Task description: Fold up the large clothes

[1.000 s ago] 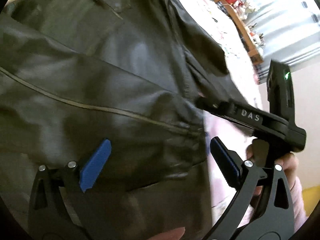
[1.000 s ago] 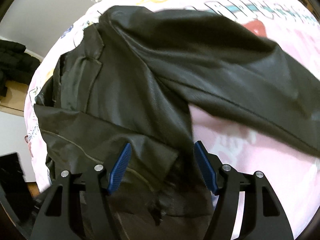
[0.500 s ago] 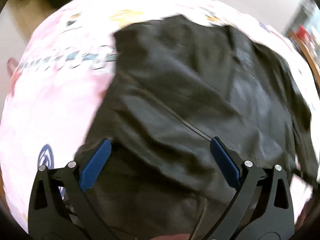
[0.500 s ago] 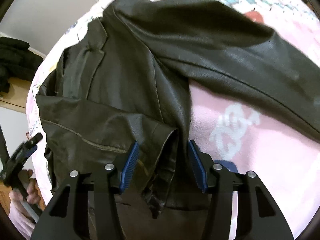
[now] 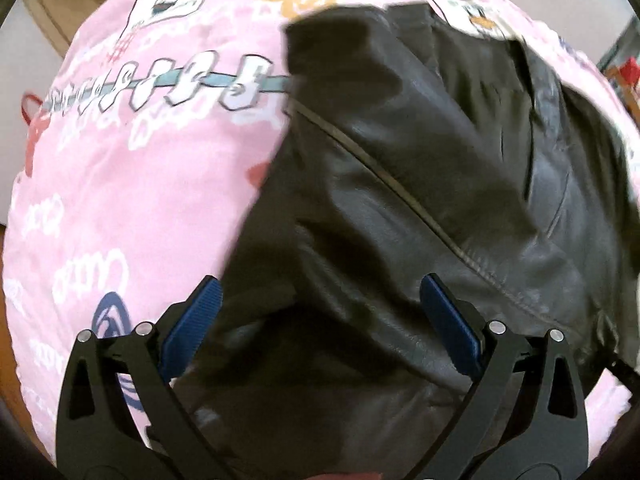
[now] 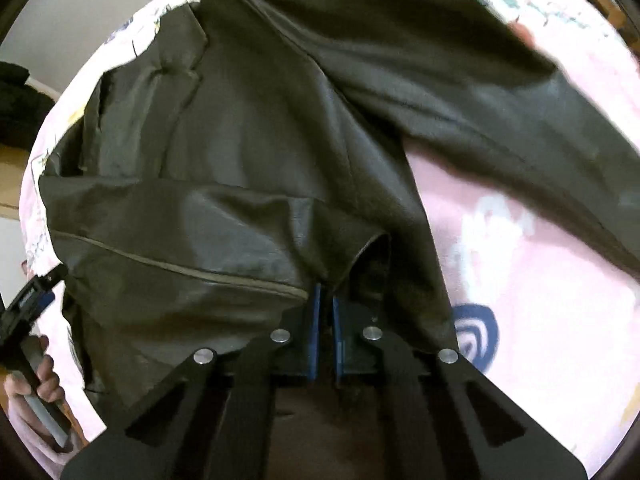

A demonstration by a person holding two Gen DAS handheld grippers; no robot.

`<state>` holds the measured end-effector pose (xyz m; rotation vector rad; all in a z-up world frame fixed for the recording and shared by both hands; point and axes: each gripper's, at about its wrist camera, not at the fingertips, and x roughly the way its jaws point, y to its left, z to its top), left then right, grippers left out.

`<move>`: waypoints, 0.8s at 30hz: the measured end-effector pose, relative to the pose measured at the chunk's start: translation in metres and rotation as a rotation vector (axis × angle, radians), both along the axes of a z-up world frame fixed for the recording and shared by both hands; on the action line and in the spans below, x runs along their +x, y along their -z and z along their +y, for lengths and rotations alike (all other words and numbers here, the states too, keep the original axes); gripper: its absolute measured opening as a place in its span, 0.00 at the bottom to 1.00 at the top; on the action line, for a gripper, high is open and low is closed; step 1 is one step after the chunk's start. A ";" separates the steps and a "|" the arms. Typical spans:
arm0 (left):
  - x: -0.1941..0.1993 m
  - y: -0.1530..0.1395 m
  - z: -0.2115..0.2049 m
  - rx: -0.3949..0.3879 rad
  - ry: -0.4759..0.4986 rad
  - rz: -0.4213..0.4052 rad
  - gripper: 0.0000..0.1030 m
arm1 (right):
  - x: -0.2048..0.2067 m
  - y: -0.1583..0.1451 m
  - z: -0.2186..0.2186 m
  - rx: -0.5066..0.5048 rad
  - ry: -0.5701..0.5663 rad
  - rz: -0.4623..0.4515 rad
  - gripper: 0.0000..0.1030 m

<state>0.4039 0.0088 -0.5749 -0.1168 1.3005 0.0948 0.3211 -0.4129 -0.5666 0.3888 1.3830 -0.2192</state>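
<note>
Black leather jacket [image 6: 256, 168], right hand-held gripper [image 6: 325, 312] closing on hem

A dark leather jacket [image 6: 248, 168] lies spread on a pink printed bedsheet [image 6: 540, 300], its collar toward the upper left and one sleeve [image 6: 460, 92] stretched out to the right across the sheet. The other sleeve is folded across the jacket's body, a pale seam running along it. The right gripper [image 6: 325, 320] points down at the jacket's lower edge; its jaws are closing, the blue pads nearly together with a fold of leather pinched between them. At the left edge a hand [image 6: 36, 376] holds the left gripper's [image 6: 30, 300] handle beside the jacket. A blue swirl print [image 6: 478, 332] shows on the sheet just right of the jacket.
</note>
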 end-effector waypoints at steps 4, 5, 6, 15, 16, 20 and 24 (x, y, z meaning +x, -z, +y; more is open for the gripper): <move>0.015 -0.042 0.040 -0.029 -0.027 -0.022 0.94 | -0.012 -0.051 0.010 -0.087 0.028 -0.008 0.05; 0.023 -0.055 0.050 -0.009 -0.024 -0.044 0.94 | -0.015 -0.059 0.008 -0.103 0.035 -0.006 0.05; 0.029 -0.063 0.056 0.008 -0.027 -0.060 0.94 | -0.019 -0.066 0.005 -0.124 0.037 -0.004 0.05; 0.122 -0.051 0.019 0.052 0.075 -0.067 0.94 | -0.043 0.000 -0.010 -0.161 -0.114 0.141 0.05; 0.129 -0.045 0.009 0.051 0.092 -0.062 0.94 | -0.048 0.013 -0.008 -0.153 -0.127 0.147 0.05; 0.149 -0.018 -0.031 0.118 0.153 -0.058 0.76 | -0.059 0.042 -0.004 -0.139 -0.167 0.121 0.06; 0.152 -0.005 -0.072 0.093 0.192 -0.062 0.30 | -0.081 0.040 -0.017 -0.051 -0.146 0.023 0.06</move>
